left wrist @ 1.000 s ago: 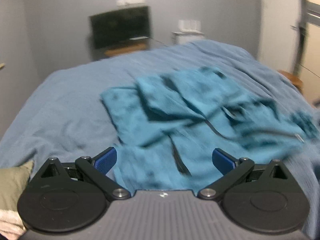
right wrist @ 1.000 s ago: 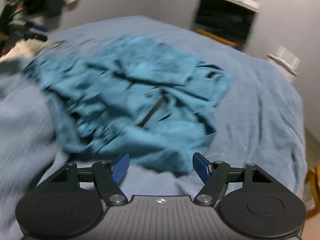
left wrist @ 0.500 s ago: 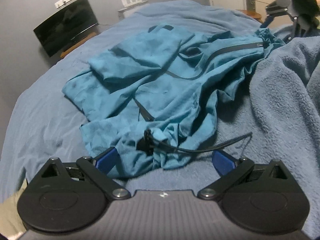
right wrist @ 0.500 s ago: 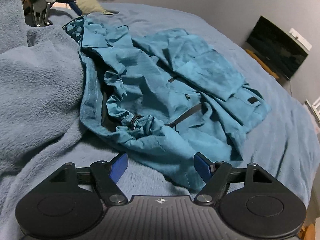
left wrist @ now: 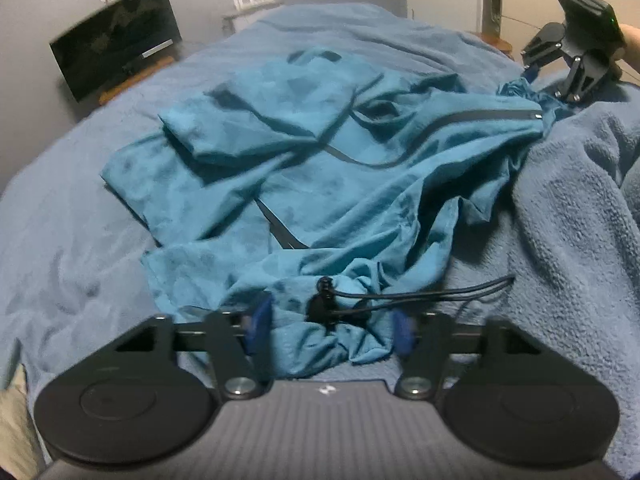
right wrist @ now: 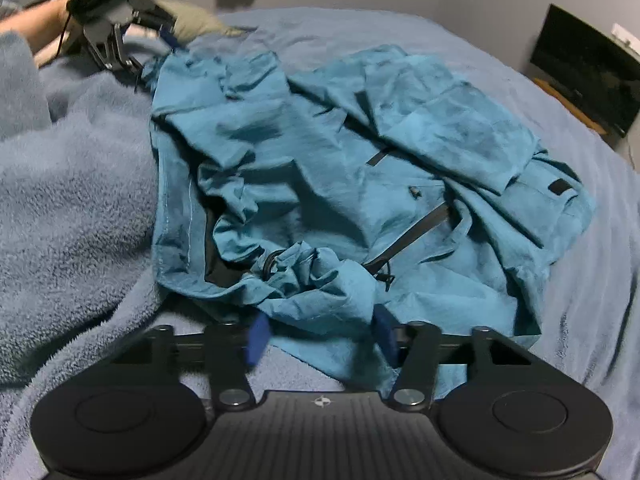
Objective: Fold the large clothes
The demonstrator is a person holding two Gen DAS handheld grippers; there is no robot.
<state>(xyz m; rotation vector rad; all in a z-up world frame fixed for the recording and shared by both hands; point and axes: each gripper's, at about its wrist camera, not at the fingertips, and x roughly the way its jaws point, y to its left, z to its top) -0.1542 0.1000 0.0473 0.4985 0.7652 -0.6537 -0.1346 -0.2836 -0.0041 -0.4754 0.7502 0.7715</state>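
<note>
my left tongs (left wrist: pixel 330 330) are partly open, the blue pads on both sides of a bunched edge of the jacket (left wrist: pixel 320 168), near the black cord stopper (left wrist: pixel 322 306), but i do not see them pressing the cloth. my right tongs (right wrist: pixel 320 340) are also partly open, the pads beside another bunched edge of the same jacket, with cloth between them and no grip that i can see. the jacket lies in the middle of the bed (left wrist: pixel 72 240), on the blue blanket (right wrist: pixel 68 200), which is heaped up at one side. one sleeve (left wrist: pixel 260 116) seems to be laid over the body, so i think some folding is begun, but the hem is crumpled, the cord (left wrist: pixel 432 292) trails loose on the blanket and the outline is not straight. i judge the task is at an early stage: both edges must be gripped, the cloth smoothed, and the main folds made.
</note>
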